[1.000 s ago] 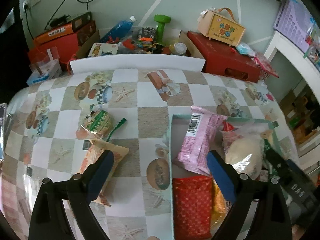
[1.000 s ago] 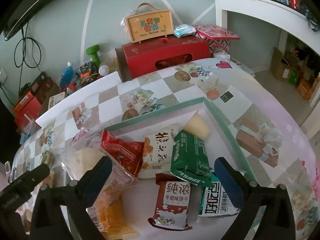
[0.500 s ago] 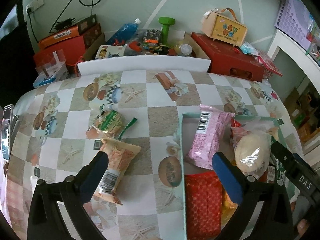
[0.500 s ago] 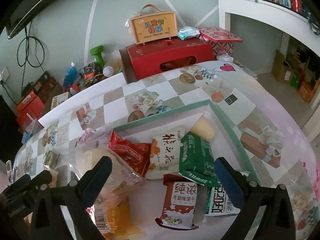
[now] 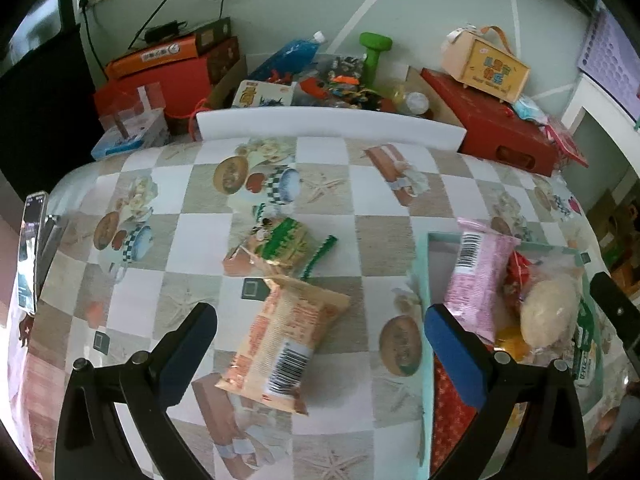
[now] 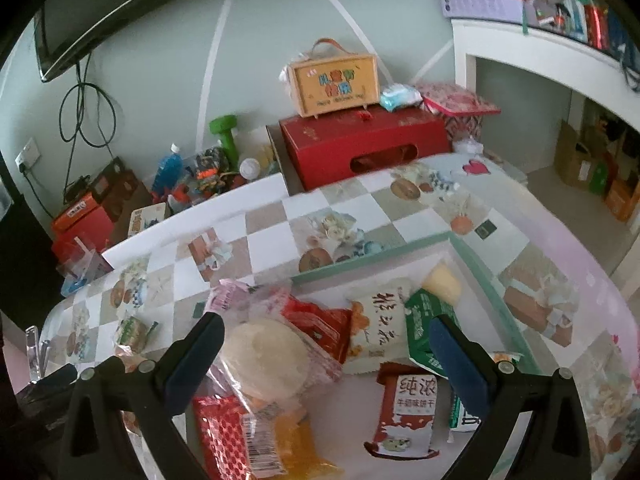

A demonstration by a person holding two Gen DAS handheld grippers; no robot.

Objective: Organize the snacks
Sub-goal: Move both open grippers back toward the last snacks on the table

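An orange snack packet (image 5: pixel 286 338) lies barcode-up on the checkered tablecloth, right between the fingers of my open left gripper (image 5: pixel 318 326), which hovers above it. Behind it sits a small green-and-gold snack packet (image 5: pixel 280 242). A mint-green tray (image 5: pixel 425 276) on the right holds a pink packet (image 5: pixel 478 280), a bun in clear wrap (image 5: pixel 548 314) and a red packet (image 5: pixel 452 416). My right gripper (image 6: pixel 326 340) hangs open and empty over the tray (image 6: pixel 372 266), above the bun (image 6: pixel 266 354), a white packet (image 6: pixel 378 330), a green packet (image 6: pixel 426 326) and a red-and-white biscuit packet (image 6: pixel 410 412).
A phone (image 5: pixel 30 250) rests at the table's left edge. Behind the table stand a red box (image 5: pixel 494 138), a yellow carry box (image 5: pixel 490 68), a green dumbbell (image 5: pixel 374 54) and a carton of clutter. A white shelf unit (image 6: pixel 540 56) stands at the right.
My left gripper has shifted left, away from the tray, so the orange packet now lies between its fingers. The right gripper has drawn back a little; nothing was taken hold of.
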